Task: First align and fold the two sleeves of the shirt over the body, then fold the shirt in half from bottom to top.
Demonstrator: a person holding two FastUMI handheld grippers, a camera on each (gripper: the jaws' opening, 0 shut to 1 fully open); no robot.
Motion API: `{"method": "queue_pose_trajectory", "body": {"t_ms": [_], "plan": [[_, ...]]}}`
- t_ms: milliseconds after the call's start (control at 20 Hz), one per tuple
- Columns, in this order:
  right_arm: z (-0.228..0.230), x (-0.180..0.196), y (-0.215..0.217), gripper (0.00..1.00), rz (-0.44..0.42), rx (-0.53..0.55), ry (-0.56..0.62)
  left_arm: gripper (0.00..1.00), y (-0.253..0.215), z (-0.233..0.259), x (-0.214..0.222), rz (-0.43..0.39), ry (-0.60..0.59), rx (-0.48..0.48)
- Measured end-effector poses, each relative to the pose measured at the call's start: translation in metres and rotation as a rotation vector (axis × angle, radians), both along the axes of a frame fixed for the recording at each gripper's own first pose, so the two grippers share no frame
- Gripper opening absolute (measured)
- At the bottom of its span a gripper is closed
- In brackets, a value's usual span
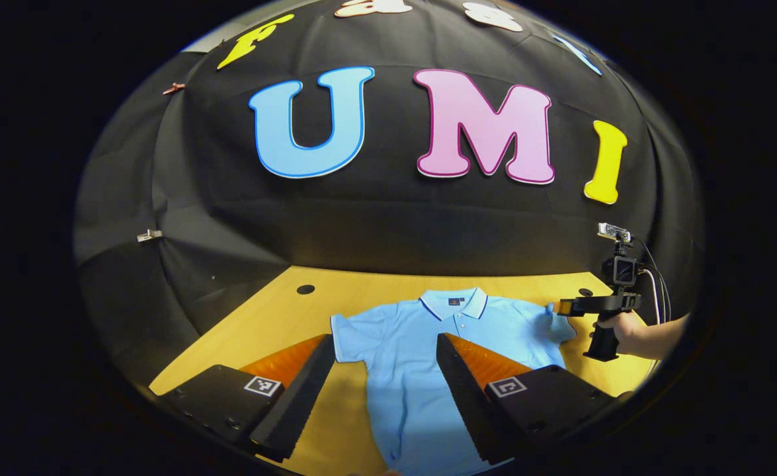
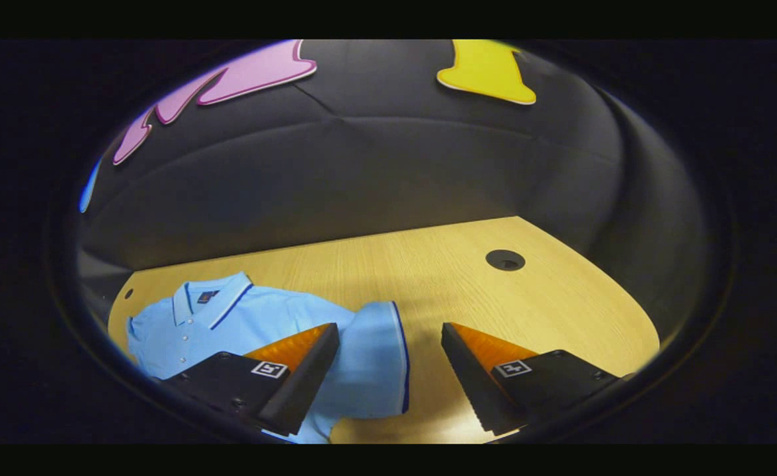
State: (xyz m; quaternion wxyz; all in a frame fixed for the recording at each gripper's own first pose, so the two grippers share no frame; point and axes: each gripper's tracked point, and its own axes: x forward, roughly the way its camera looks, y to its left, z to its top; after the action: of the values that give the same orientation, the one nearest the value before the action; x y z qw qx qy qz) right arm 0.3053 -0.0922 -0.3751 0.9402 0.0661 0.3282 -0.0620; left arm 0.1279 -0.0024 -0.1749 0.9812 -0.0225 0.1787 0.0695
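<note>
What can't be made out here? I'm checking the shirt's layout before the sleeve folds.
- Left gripper view: the shirt hem is cut off at the bottom edge, and the left tongs cover part of the body.
- Right gripper view: the right tongs hide the sleeve where it joins the body.
- The collar label is too small to read.

- Worktop (image 1: 282, 311): pale yellow wood with a fine grain, curved by the lens.
- Two round dark holes in it: one at 10 o'clock (image 1: 305, 289), one at 2 o'clock (image 2: 505, 260).
- Black cloth (image 1: 395, 225) forms the back wall and wraps round both sides, creased and draped down to the worktop's far edge.
- Small clips (image 1: 149, 235) pin the cloth at 9 o'clock.
- Light falls from above; the cloth stays dim.
</note>
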Motion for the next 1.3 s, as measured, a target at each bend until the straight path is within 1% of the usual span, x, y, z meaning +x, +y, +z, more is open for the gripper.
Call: {"method": "queue_pose_trajectory", "body": {"t_ms": [50, 100, 200, 250, 300, 350, 400, 500, 550, 600, 650, 700, 800, 850, 900, 950, 1000, 1150, 1300], "plan": [[-0.005, 0.003, 0.001, 0.94, 0.003, 0.004, 0.002, 0.98, -0.002, -0.003, 0.000, -0.004, 0.004, -0.003], [-0.011, 0.006, 0.002, 0.97, 0.008, 0.007, 0.009, 0.98, -0.004, -0.006, 0.002, -0.007, 0.008, -0.001], [-0.020, 0.004, 0.005, 0.97, 0.022, 0.004, 0.046, 0.98, -0.006, -0.007, 0.004, -0.016, 0.007, 0.003], [-0.022, 0.011, 0.003, 0.98, 0.033, -0.021, 0.024, 0.98, -0.007, -0.006, 0.006, -0.018, 0.005, 0.005], [-0.023, 0.011, 0.006, 0.96, 0.048, -0.026, 0.035, 0.98, -0.008, -0.005, 0.007, -0.019, 0.003, 0.005], [-0.022, 0.009, 0.007, 0.87, 0.051, -0.046, 0.036, 0.98, -0.009, -0.004, 0.007, -0.019, -0.001, 0.002], [-0.029, 0.013, 0.011, 0.77, 0.065, -0.043, 0.034, 0.98, -0.010, -0.003, 0.006, -0.020, -0.004, -0.002], [-0.022, 0.011, 0.017, 0.39, 0.062, -0.022, 0.042, 0.98, -0.011, -0.004, 0.005, -0.022, -0.001, 0.000], [-0.022, 0.009, 0.016, 0.19, 0.047, -0.018, 0.047, 0.98, -0.010, -0.004, 0.004, -0.022, 0.000, 0.005], [-0.020, 0.012, 0.019, 0.22, 0.040, -0.007, 0.047, 0.98, -0.009, -0.005, 0.004, -0.021, 0.001, 0.010], [-0.021, 0.011, 0.020, 0.04, 0.034, 0.003, 0.051, 0.98, -0.008, -0.004, 0.003, -0.019, 0.001, 0.012], [-0.021, 0.012, 0.020, 0.07, 0.034, 0.014, 0.053, 0.98, -0.008, -0.005, 0.002, -0.017, 0.002, 0.012], [-0.017, 0.010, 0.019, 0.07, 0.032, 0.018, 0.054, 0.98, -0.005, -0.005, -0.001, -0.010, 0.003, 0.012], [-0.010, 0.010, 0.019, 0.07, 0.036, 0.010, 0.040, 0.98, -0.003, -0.005, -0.002, -0.006, 0.002, 0.010], [0.001, 0.014, 0.019, 0.04, 0.040, -0.003, 0.016, 0.98, -0.002, -0.005, -0.003, -0.004, 0.002, 0.008], [0.013, 0.015, 0.020, 0.07, 0.045, -0.012, -0.008, 0.98, 0.000, -0.005, -0.005, -0.002, 0.001, 0.007], [0.025, 0.018, 0.024, 0.07, 0.047, -0.013, -0.029, 0.98, 0.001, -0.005, -0.006, 0.002, 0.001, 0.007], [0.054, 0.017, 0.043, 0.07, 0.071, 0.008, -0.063, 0.98, 0.006, -0.005, -0.009, 0.012, -0.003, 0.003], [0.073, 0.015, 0.073, 0.07, 0.128, 0.018, -0.087, 0.98, 0.014, -0.004, -0.011, 0.027, -0.010, -0.005]]}}
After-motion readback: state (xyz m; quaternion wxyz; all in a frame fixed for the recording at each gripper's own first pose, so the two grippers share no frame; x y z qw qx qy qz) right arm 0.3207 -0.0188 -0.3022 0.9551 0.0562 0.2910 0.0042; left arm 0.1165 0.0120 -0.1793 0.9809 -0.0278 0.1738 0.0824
